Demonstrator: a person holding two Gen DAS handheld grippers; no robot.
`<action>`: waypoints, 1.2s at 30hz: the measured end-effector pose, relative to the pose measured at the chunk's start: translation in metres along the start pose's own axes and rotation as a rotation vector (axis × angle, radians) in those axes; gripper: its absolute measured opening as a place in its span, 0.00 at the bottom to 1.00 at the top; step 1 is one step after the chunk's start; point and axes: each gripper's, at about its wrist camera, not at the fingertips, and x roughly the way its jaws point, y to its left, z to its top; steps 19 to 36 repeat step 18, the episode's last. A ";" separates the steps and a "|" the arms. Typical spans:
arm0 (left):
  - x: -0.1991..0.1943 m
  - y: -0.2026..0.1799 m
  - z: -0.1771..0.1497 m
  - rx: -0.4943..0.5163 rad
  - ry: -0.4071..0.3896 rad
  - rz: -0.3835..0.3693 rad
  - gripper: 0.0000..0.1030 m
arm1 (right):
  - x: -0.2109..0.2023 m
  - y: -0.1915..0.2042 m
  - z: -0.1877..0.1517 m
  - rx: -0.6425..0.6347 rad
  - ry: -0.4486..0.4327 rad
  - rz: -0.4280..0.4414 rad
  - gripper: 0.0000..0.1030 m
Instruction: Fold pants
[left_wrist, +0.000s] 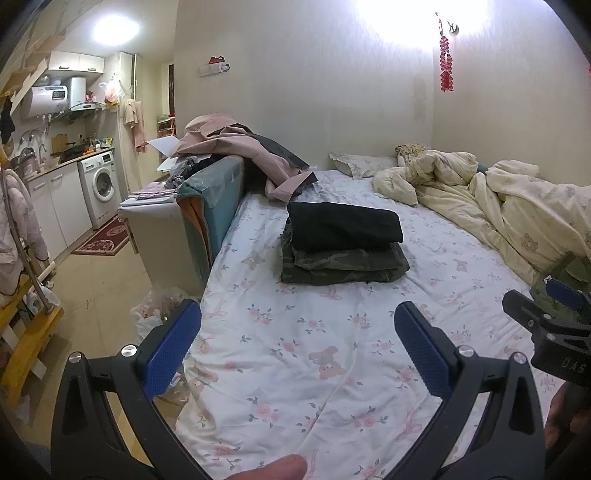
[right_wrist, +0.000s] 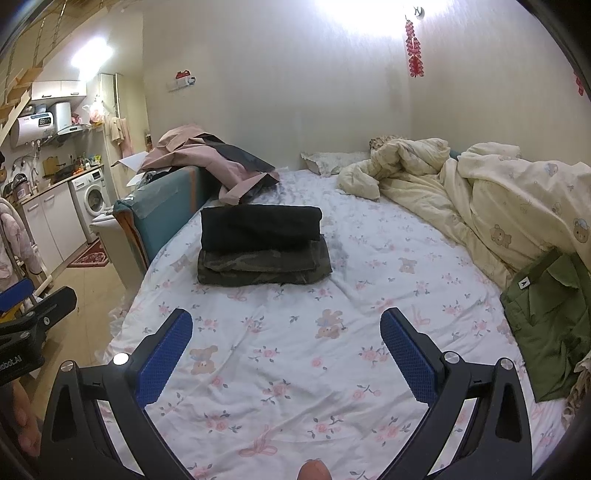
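Bedsheet (right_wrist: 288, 354) bare ahead; folded pants (right_wrist: 262, 247) near left edge; both jaws spread, empty.

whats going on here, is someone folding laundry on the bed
Yes. A person holds a gripper in each hand, and both the left gripper and the right gripper hover open and empty over the floral bedsheet. Two pairs are already folded and stacked: black pants on camouflage pants. An olive green garment lies unfolded at the right, probably next.
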 end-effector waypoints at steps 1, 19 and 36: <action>0.000 0.000 0.000 0.000 0.001 0.001 1.00 | 0.000 0.000 0.000 0.002 -0.001 0.001 1.00; 0.000 0.001 -0.003 -0.007 0.001 -0.016 1.00 | 0.001 0.001 0.000 0.000 -0.002 0.007 1.00; 0.000 0.001 -0.003 -0.007 0.001 -0.016 1.00 | 0.001 0.001 0.000 0.000 -0.002 0.007 1.00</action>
